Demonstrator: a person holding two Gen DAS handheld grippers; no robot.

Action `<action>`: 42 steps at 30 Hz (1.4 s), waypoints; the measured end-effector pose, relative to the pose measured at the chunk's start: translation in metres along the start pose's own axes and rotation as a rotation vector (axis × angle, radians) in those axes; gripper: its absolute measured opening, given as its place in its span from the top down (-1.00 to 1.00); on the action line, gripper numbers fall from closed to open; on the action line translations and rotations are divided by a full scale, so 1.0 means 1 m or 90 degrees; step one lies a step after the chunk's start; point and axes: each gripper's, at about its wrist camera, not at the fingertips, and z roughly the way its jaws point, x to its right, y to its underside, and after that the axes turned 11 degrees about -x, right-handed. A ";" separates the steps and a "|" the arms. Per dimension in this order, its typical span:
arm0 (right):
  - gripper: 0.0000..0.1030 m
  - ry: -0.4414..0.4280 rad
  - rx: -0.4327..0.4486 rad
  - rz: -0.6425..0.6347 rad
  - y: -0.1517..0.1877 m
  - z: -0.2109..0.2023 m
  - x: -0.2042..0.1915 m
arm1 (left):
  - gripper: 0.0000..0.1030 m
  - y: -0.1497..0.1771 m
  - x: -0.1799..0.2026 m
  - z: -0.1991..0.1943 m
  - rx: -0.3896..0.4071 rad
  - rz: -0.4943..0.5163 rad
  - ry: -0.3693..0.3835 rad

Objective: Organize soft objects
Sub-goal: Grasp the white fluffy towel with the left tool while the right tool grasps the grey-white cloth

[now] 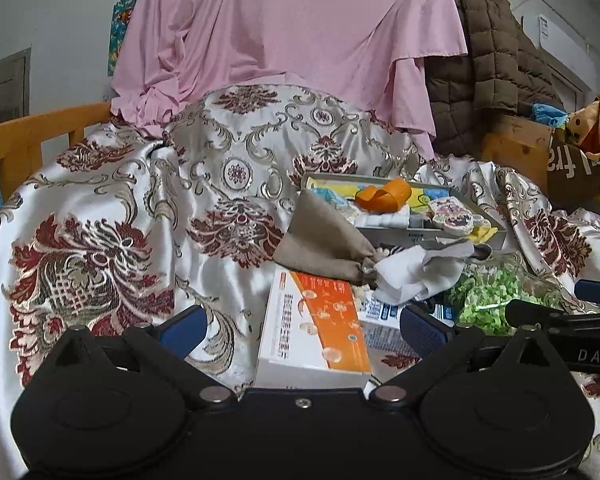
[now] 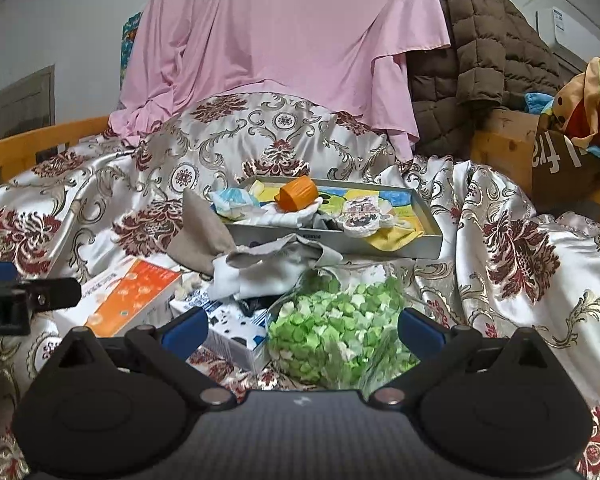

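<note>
On the bed, seen from the left wrist, a glossy satin bedspread (image 1: 112,208) with raised maroon and gold florals lies in soft folds. The left gripper (image 1: 300,330) hovers with its blue-padded fingers (image 1: 182,330) spread wide and empty over a flat, stiff orange-and-white carton (image 1: 314,328), whose long axis runs away from the camera. Beyond it sit a coarse taupe drawstring pouch (image 1: 324,240), a crumpled white and grey cloth (image 1: 416,270) and a shallow grey tray (image 1: 432,236) holding small soft items and an orange ribbed loop (image 1: 384,196).

From the right wrist, the right gripper (image 2: 302,330) likewise stands released, fingers (image 2: 420,332) parted around nothing, above a clear crinkly bag of green and white folded paper pieces (image 2: 336,332). The tray (image 2: 340,242) lies beyond, its long side crosswise. A blue-and-white box (image 2: 232,330) lies just left of the bag.
</note>
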 end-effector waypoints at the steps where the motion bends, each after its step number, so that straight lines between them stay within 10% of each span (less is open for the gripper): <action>1: -1.00 0.001 0.002 0.001 -0.001 0.001 0.001 | -0.98 -0.001 -0.001 0.001 0.004 0.001 0.002; 17: -0.99 -0.014 0.017 0.024 -0.026 0.031 0.021 | -0.98 -0.037 0.017 0.033 -0.017 0.089 0.063; 42: -0.69 -0.184 -0.113 -0.015 -0.085 0.121 0.049 | -0.97 -0.086 0.062 0.145 -0.201 0.405 0.224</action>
